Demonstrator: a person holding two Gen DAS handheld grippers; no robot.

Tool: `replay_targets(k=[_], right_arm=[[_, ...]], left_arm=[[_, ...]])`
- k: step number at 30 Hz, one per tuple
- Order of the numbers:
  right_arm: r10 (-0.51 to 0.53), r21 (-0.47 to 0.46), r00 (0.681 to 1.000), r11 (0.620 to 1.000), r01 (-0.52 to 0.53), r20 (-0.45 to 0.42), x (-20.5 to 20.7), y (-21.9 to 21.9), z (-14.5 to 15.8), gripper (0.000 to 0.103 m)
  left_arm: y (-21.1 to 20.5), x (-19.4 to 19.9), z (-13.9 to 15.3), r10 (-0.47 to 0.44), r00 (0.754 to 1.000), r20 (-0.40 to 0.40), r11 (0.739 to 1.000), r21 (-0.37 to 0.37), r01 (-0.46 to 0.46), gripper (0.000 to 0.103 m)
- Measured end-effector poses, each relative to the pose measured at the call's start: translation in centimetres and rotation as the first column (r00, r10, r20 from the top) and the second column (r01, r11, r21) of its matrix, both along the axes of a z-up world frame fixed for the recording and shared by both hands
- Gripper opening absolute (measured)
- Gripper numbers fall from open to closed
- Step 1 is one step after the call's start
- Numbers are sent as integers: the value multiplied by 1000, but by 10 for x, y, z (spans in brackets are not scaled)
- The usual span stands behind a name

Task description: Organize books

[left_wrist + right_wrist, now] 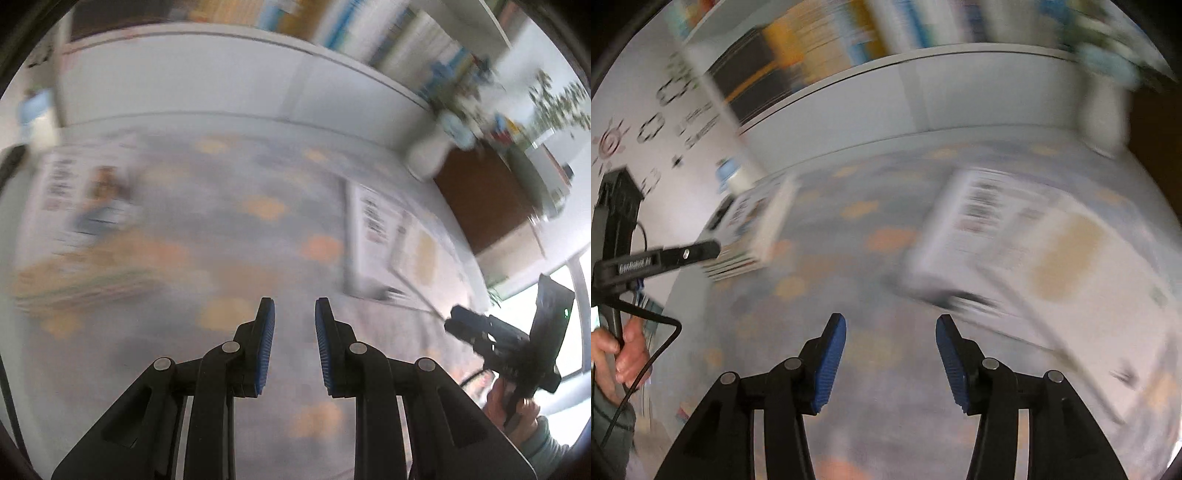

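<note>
Both claws empty over the patterned tabletop (258,229): left gripper (294,345) narrow, right gripper (891,360) wider, probably to take the white book (1034,251) near the right edge.

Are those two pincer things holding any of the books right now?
No. Both the left tool and the right tool are empty; nothing sits between their pads.
</note>
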State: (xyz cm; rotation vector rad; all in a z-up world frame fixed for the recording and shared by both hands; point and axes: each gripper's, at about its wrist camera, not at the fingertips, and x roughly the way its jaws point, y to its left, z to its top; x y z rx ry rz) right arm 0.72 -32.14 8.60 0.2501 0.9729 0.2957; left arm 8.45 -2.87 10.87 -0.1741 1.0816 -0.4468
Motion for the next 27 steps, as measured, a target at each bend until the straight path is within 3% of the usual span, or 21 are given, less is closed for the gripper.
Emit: replay_targets(k=[7,12,21,24,27], right_arm=[[-98,-26,995,995,99,13,-8,-153,6,49],[-100,-45,995,994,100,3,20,-215,-15,49],[-35,-82,997,996,30,-70,79,-249,-69,41],[-2,-114,998,993,-7,-70,77,-244,-71,41],[62,-91,994,993,-70,-88,62,-235,-70,41]], left_arm=[[-133,-22,-38,-91,991,-95,992,-93,83,20],[-197,-33,-66,-108,985,-136,992,-85,97,20],[-241,-45,-94,-84,981,-176,991,-116,64,20],[-240,-47,-97,-69,980,-188,991,-130,45,20],[-236,-50,-99,-51,979,-197,991,-128,26,21]])
